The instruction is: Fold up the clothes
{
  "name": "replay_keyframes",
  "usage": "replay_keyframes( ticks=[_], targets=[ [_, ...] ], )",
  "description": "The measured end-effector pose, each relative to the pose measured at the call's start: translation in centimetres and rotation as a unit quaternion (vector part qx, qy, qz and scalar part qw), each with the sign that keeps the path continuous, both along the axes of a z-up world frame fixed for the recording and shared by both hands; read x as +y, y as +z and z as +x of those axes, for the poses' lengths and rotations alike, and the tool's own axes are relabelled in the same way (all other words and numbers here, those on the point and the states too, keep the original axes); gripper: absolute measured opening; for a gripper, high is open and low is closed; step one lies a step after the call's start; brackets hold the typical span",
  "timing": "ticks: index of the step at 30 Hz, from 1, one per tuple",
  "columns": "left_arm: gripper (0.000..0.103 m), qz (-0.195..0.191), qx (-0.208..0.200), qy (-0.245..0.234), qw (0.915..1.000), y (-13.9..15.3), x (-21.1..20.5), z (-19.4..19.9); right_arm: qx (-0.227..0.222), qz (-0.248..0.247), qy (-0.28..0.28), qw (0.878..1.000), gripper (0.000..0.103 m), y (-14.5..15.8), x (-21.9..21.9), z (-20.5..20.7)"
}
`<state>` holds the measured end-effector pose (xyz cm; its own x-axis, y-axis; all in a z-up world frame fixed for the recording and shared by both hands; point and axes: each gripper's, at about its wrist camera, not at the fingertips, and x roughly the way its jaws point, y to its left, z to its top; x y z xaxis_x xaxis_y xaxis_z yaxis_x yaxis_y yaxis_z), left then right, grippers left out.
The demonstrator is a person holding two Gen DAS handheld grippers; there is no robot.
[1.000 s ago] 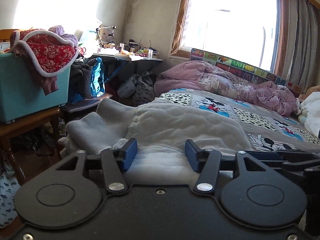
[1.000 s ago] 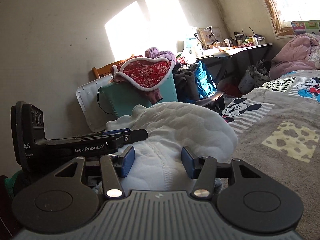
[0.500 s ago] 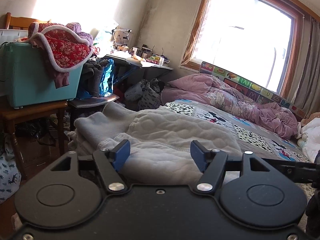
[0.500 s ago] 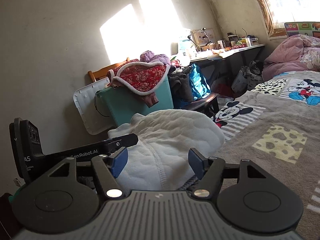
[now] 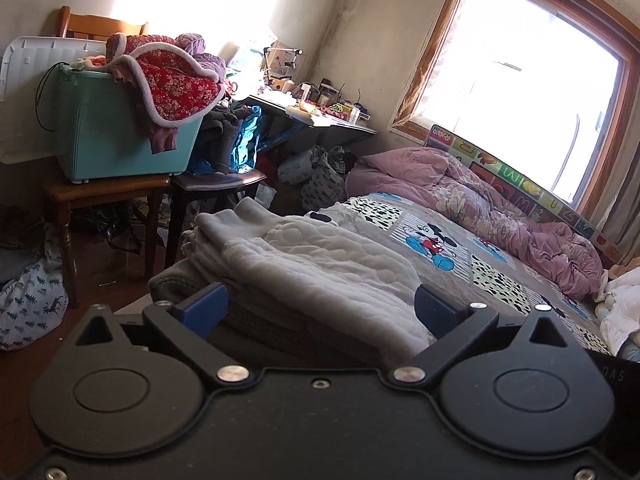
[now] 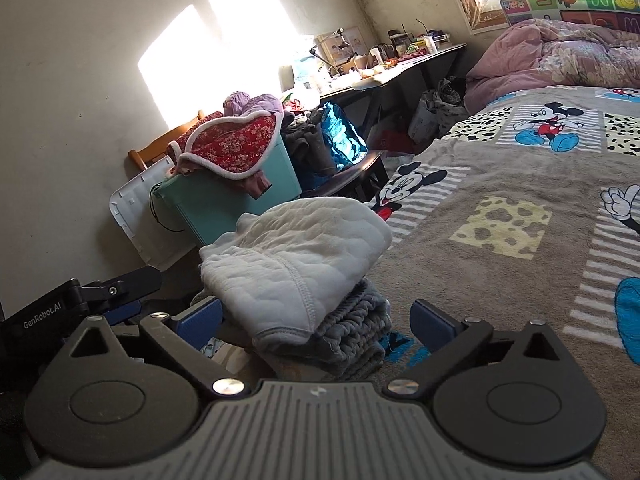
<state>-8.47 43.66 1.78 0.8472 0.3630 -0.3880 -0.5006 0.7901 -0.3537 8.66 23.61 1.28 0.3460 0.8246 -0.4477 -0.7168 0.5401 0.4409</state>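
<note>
- I am hanging over the edge of a bed (image 6: 500, 280) that is wearing a grey blanket (image 5: 500, 276) printed with cartoon mice and spotted squares.
- A rumpled pink quilt (image 5: 480, 196) is lying along the far side of the bed, under a big bright window (image 5: 528, 80) with a wooden frame.
- Sunlight is falling in patches on the pale wall (image 6: 80, 80).
- A teal bin (image 5: 120, 148) is sitting on a wooden chair (image 5: 104, 192) beside the bed, with a red flowered garment (image 5: 172, 84) spilling over its rim.
- A cluttered desk (image 6: 400, 68) is standing in the corner beyond the bin, and a blue bag (image 6: 340, 136) is resting on a dark stool in front of it.
- The white quilted garment (image 6: 304, 256) is lying folded at the corner of the bed, on top of a grey knitted piece (image 6: 352, 332).
- Its stitched hem is facing me, and its top layer is puffing up slightly.
- My left gripper (image 5: 320, 308) is spreading its jaws wide; the garment is lying between them, and the blue pads are not pressing on it.
- My right gripper (image 6: 316, 320) is likewise opening, its pads standing clear on either side of the pile.
</note>
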Motion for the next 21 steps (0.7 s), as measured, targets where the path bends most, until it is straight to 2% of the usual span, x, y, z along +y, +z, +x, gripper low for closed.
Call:
replay_keyframes(
  ticks=[6, 11, 18, 21],
  targets=[
    [0.103, 0.031, 0.037, 0.022, 0.9986, 2.0, -3.2, -0.4, 0.0, -0.02, -0.01, 1.0, 0.103, 1.0, -1.7, -0.8],
    [0.103, 0.063, 0.088, 0.064, 0.992, 2.7, -5.8, -0.4, -0.005, -0.042, -0.026, 0.999, 0.103, 1.6, -3.3, -1.2],
    [0.103, 0.083, 0.122, 0.075, 0.9862, 3.4, -8.7, -0.8, -0.016, -0.063, -0.046, 0.997, 0.103, 2.5, -5.6, -1.8],
    [0.103, 0.108, 0.132, 0.085, 0.9817, 3.6, -9.9, -0.9, -0.024, -0.075, -0.05, 0.996, 0.103, 2.9, -6.4, -2.3]
  ],
)
